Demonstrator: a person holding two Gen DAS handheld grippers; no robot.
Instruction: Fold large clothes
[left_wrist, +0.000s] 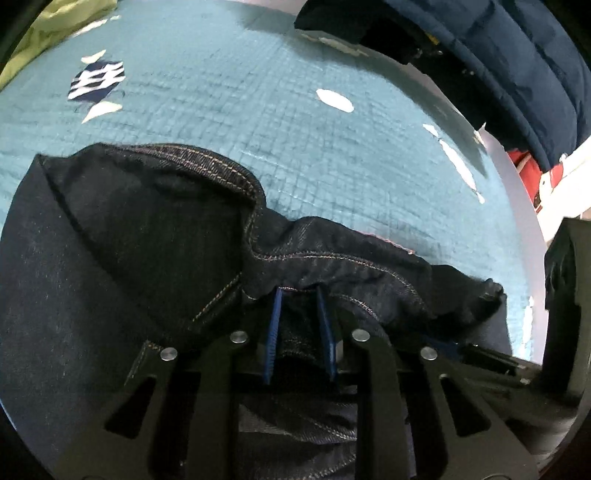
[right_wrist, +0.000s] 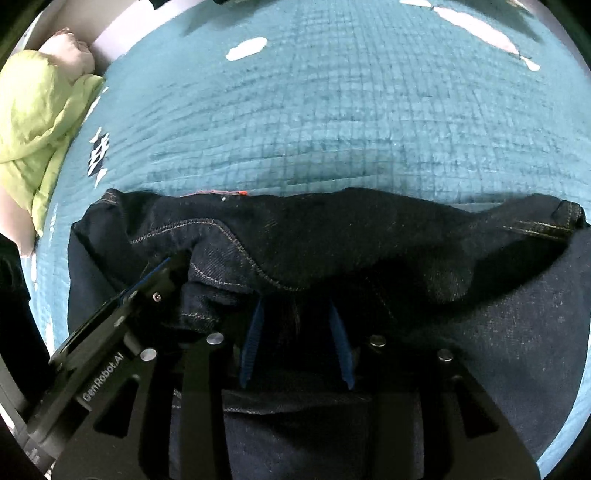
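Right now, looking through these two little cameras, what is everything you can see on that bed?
jeans: one pair, dark blue denim with tan stitching, bunched on the near part of the bedspread in both views.
bedspread: one, teal, quilted in squares with white and navy patches, under the jeans.
green bedding: one heap, lime green, at the far left edge of the bed.
puffer jacket: one, navy, at the far right edge in the left view.
red item: one, red and white, beyond the bed's right edge; too little shows to name it.
left gripper: one, black with blue fingers, denim between them.
right gripper: one, black with blue fingers, denim between them.
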